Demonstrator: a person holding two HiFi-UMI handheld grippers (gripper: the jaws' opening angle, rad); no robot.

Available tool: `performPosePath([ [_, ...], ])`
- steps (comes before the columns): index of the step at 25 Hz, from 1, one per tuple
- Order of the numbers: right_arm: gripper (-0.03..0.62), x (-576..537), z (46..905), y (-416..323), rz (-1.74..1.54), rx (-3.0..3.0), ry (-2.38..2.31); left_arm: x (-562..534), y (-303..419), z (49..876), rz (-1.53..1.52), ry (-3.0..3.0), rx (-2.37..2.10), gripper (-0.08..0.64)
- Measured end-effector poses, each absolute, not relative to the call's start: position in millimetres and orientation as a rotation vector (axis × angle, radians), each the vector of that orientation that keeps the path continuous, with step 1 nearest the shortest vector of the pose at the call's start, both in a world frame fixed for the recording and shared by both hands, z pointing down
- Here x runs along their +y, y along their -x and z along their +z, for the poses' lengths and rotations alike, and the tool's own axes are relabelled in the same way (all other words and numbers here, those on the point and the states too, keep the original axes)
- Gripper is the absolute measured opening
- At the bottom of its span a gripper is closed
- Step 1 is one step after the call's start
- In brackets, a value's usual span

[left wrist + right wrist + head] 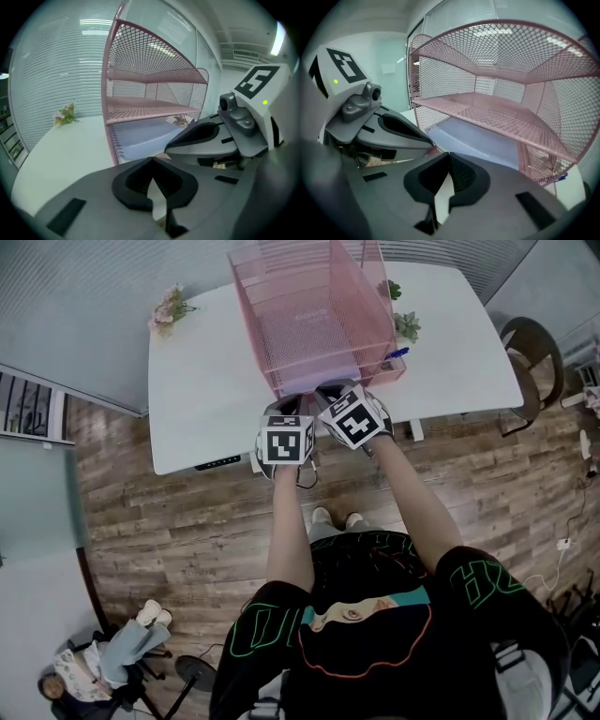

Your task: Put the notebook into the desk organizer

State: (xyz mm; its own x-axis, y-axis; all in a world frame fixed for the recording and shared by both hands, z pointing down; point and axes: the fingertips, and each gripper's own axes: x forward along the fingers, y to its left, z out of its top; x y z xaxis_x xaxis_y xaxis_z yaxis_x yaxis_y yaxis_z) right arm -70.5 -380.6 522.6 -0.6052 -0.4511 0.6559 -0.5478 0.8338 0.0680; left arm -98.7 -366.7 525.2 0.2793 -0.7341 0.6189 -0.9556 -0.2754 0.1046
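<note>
Notebook (140,136) is nearly or fully home, so what's left is prob. a final nudge. Biggest thing first.

Desk (206,381): white. The pink mesh organizer (309,334) stands near the middle of its near edge, open front facing the person.

Organizer: the upper shelves look bare. It's light wire and nothing seems to pin it, so I'd expect it to slide toward the far edge if shoved hard.

Notebook: lies flat in the bottom tier, spiral side along the organizer's L front post. Its near edge looks about level w/ the front posts; can't tell if any of it is left sticking out.

Left gripper (151,161) and right gripper (448,154): side by side just in front of the bottom tier, both w/ jaws fully together and nothing btwn them. They work as blunt pushers, not clamps.

To do it well:
- keep both tips low, under the middle shelf
- put them on the notebook's near edge, one toward each corner
- push evenly toward the desk's far edge so it doesn't skew
- watch the spiral: it could snag the L post or mesh
- go slow, and stop once the near edge is inside the posts
</note>
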Motion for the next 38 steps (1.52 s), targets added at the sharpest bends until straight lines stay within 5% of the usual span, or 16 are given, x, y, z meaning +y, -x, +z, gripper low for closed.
performPosePath([
  [13,0.003,-373.7,458.2,29.5,0.313,-2.546,-0.939,-353.0,95.1,471.1,0.316,-2.187,-1.621,-0.006],
  [29,0.002,-362.8,289.5,-46.6,0.075,-2.846,-1.326,-332.1,99.0,291.3,-0.070,-2.389,-2.029,-0.005],
  [38,0.003,-367.3,266.7,-72.5,-0.004,-2.824,-1.450,-326.5,111.5,275.9,-0.136,-2.349,-2.139,-0.005],
])
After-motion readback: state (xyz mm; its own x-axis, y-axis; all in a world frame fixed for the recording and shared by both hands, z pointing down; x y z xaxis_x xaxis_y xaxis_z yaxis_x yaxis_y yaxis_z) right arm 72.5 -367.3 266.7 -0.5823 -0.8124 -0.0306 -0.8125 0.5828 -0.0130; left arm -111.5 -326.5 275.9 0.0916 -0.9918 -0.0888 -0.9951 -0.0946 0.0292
